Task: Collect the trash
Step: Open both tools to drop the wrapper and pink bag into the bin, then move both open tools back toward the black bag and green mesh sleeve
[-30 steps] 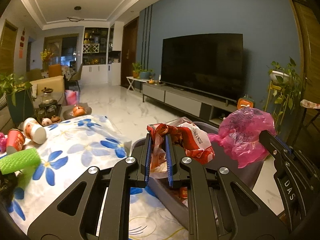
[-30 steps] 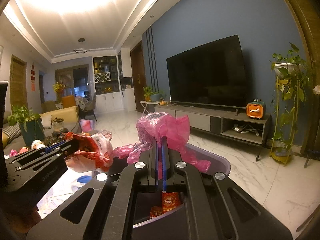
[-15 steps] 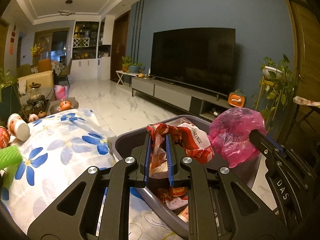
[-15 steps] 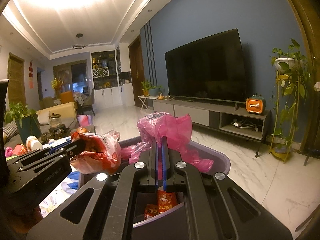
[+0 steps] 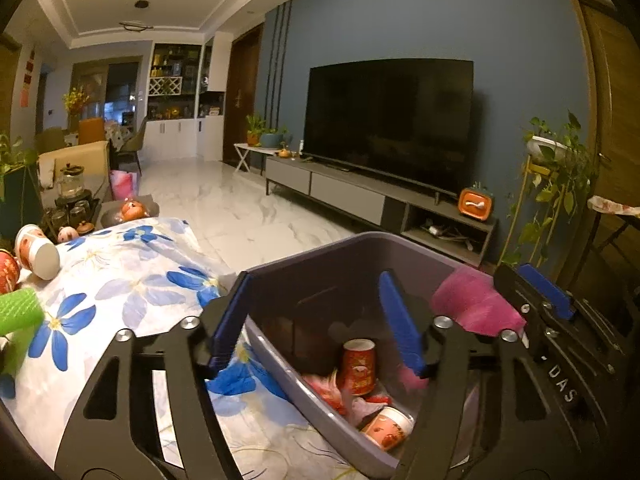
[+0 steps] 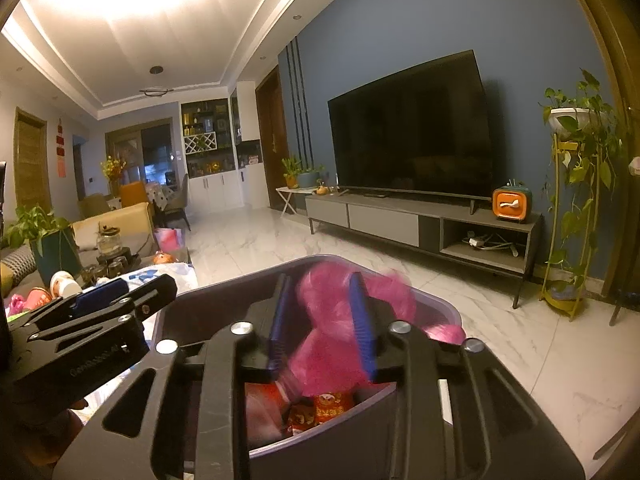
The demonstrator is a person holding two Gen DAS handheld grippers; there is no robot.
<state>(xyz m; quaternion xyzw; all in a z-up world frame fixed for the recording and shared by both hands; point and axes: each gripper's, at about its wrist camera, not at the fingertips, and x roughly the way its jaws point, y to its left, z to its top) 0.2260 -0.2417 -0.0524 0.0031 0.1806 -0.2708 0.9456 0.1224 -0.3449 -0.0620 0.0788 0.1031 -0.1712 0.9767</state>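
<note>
Table: at the far left we see a floral tablecloth (image 5: 132, 280) with two paper cups (image 5: 36, 250) lying on it and a green roller (image 5: 18, 312) at its edge.
Left gripper (image 5: 316, 324): our left tongs are spread wide and hold nothing, hanging over the bin's left rim.
Bin (image 5: 320, 256): the grey tub sits beside the table; in it we see a red cup (image 5: 358, 366), a second cup (image 5: 388, 428) and red wrappers (image 5: 326, 390).
Right gripper (image 6: 322, 324): our right tongs are parted, with the blurred pink plastic bag (image 6: 340, 340) between the blue pads (image 6: 362, 332); we cannot tell whether they touch it.
Room: a dark TV (image 6: 412, 132) on a low console (image 6: 420, 220) at right.
</note>
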